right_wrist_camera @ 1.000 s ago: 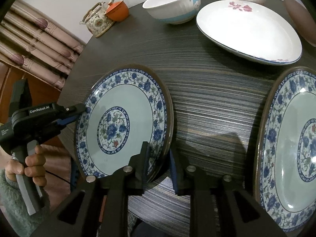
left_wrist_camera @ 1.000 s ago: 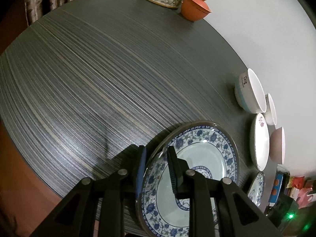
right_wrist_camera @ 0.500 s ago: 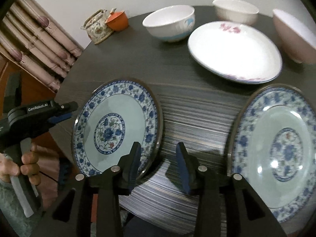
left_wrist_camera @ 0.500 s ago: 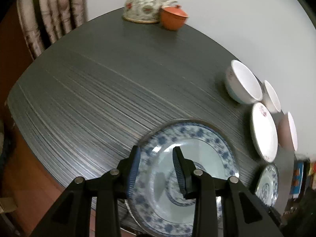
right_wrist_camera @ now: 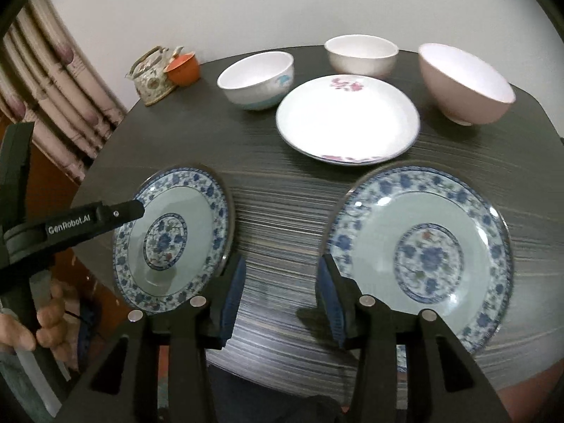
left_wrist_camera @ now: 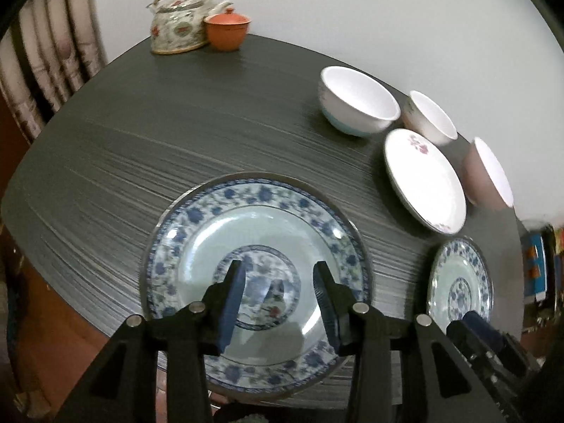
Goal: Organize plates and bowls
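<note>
A blue-patterned plate (left_wrist_camera: 253, 232) lies flat on the dark round table (left_wrist_camera: 141, 134). My left gripper (left_wrist_camera: 278, 278) hovers over its middle, jaws opening, nothing between them. In the right wrist view this plate (right_wrist_camera: 172, 239) is at the left and a matching blue plate (right_wrist_camera: 423, 253) at the right. My right gripper (right_wrist_camera: 282, 275) hangs above the bare table between them, jaws opening and empty. Behind stand a white flowered plate (right_wrist_camera: 347, 120), a white bowl with blue marks (right_wrist_camera: 257, 81), a small white bowl (right_wrist_camera: 361, 54) and a pink bowl (right_wrist_camera: 465, 84).
A flowered teapot (left_wrist_camera: 176, 21) and an orange lidded cup (left_wrist_camera: 227, 31) stand at the table's far edge by a curtain (right_wrist_camera: 53, 105). A hand (right_wrist_camera: 46, 320) holds the left gripper's handle off the table's left side. Coloured clutter (left_wrist_camera: 535, 268) lies beyond the right edge.
Both grippers have let go of the left blue plate's rim, one on each side, and have risen and opened. The plate now lies free on the table.
</note>
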`<state>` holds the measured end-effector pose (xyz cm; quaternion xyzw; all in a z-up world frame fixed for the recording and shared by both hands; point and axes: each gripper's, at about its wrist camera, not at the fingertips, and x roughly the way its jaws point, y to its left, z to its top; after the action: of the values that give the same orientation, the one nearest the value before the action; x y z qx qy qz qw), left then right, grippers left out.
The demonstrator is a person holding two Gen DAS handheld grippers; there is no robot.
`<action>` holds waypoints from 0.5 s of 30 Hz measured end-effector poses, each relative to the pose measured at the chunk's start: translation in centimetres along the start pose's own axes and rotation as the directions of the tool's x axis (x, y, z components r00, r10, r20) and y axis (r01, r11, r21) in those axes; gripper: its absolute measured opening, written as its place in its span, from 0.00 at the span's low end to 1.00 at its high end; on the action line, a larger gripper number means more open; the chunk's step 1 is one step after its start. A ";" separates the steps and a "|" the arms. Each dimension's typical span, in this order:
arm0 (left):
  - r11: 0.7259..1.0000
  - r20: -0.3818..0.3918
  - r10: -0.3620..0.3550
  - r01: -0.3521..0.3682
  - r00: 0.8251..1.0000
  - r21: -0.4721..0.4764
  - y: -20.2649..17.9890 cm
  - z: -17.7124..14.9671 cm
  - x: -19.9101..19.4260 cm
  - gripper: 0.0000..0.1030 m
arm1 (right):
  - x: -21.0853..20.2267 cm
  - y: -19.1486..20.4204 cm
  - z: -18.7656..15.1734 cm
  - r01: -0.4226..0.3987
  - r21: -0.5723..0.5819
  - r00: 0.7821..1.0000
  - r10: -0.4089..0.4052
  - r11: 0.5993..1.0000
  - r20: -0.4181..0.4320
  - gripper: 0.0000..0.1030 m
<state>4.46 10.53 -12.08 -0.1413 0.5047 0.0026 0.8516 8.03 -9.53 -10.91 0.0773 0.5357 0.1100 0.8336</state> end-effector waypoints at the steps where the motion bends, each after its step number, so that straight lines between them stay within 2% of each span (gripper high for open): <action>1: 1.000 0.005 0.000 0.000 1.000 0.017 -0.6 -0.1 0.0 0.40 | -0.3 -0.4 -0.1 0.002 0.007 1.000 -0.002 1.000 0.005 0.39; 6: 0.993 0.055 -0.007 0.000 0.998 0.118 -2.8 -0.9 -0.7 0.40 | -1.5 -1.3 -0.4 0.004 0.024 0.999 -0.005 1.000 0.041 0.39; 10: 0.988 0.076 -0.040 0.028 0.996 0.152 -3.5 -1.2 -0.9 0.41 | -3.0 -2.1 -0.9 0.001 0.019 0.996 -0.002 1.000 0.091 0.39; 15: 0.984 0.069 -0.045 0.032 0.997 0.176 -3.9 -1.4 -0.2 0.41 | -4.0 -3.6 -1.5 0.003 0.040 0.994 -0.007 0.999 0.114 0.39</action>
<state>3.68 6.49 -11.63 -0.0757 0.4687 -0.0530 0.8785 5.43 -14.05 -8.86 0.0987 0.4897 0.0926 0.8613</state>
